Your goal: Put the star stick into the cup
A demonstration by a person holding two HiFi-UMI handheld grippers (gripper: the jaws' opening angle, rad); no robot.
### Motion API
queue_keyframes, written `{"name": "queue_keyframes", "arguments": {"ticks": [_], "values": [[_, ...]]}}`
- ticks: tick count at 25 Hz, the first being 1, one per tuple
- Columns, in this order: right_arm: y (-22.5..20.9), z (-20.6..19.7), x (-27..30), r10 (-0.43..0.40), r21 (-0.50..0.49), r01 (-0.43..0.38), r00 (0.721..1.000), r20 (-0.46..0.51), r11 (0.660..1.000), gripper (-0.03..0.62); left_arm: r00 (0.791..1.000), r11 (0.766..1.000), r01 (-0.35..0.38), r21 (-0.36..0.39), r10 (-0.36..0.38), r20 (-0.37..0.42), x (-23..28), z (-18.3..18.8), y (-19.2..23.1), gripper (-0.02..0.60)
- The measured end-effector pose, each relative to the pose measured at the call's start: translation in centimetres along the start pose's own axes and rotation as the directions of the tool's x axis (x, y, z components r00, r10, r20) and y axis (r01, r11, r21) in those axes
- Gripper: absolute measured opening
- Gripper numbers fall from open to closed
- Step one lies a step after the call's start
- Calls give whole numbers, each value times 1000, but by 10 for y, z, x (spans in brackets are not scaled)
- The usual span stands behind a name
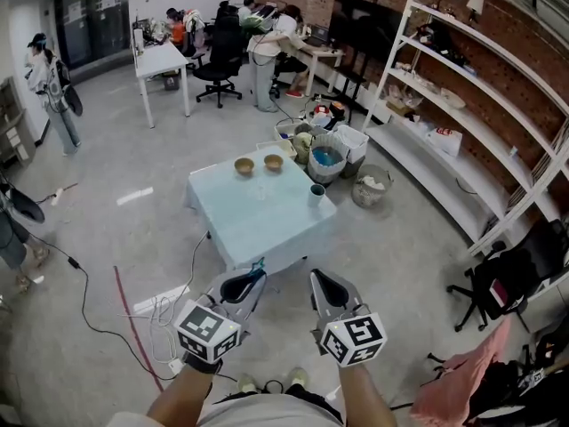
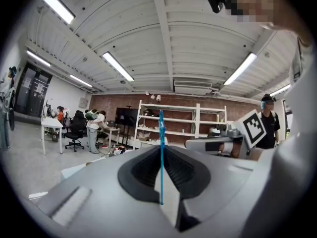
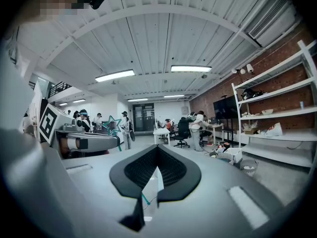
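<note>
My left gripper (image 1: pixel 252 277) is shut on a thin teal star stick (image 1: pixel 259 265), which pokes up past the fingertips. In the left gripper view the stick (image 2: pixel 161 133) stands straight up between the closed jaws. From the right gripper view its star (image 3: pixel 111 125) shows above the left gripper (image 3: pixel 84 143). My right gripper (image 1: pixel 320 278) is shut with nothing in it, level with the left. Both hover near my body, short of the table (image 1: pixel 258 225). A dark cup (image 1: pixel 316 194) stands near the table's right edge.
Two brown bowls (image 1: pixel 244 165) (image 1: pixel 273 161) sit at the table's far side. Bins and baskets (image 1: pixel 327 160) crowd the floor beyond it. White shelving (image 1: pixel 462 105) runs along the right. Cables (image 1: pixel 133 314) trail on the floor at left. Several people are at the back desks.
</note>
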State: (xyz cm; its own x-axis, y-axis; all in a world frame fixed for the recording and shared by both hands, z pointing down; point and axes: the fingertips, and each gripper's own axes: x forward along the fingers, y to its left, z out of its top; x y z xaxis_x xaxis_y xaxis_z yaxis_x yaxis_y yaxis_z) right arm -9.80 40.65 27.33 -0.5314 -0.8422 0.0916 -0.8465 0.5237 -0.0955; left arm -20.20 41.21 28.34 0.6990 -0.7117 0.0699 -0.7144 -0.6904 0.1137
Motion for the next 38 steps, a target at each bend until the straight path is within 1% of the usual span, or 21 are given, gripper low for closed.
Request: {"name": "queue_keyframes", "arguments": {"ticks": [3,7,11,16,21,25,30,34,38], "values": [[2,3,-2,9,26,-10,1000,25,1000,11,1000,1000,2,4,-2,1,-2,1,-1,21],[4,5,-5,-4,34,2,998,58,999,11,1000,1000,7,13,-7,8,-7,-1,3,21],[1,11,-13,-41,31,38,996,83,999,11,1000,1000,14,25,-14,18,-10,1,7,21],[-8,1,-21,-94,48,91,994,61,995,11,1000,1000,25,-6,-25,-4,-6,-9,15,21],[-33,-3,-20,-115,65,111,991,62,992,11,999,999,45,-8,-45,-18,17,-17,10,21],[-57,-5,-7,-100,76,96,993,58,993,11,999,999,33,-9,-34,-29,43,-18,14,21],[-89,1,23,-65,88,59,996,66,994,11,999,1000,10,-22,-11,-44,79,-17,32,21],[-132,12,43,-42,87,35,997,70,996,11,999,999,-8,-40,7,-47,126,-10,43,21],[-183,17,59,-34,101,25,996,79,995,11,998,999,-21,-42,19,-52,174,-7,47,21]]}}
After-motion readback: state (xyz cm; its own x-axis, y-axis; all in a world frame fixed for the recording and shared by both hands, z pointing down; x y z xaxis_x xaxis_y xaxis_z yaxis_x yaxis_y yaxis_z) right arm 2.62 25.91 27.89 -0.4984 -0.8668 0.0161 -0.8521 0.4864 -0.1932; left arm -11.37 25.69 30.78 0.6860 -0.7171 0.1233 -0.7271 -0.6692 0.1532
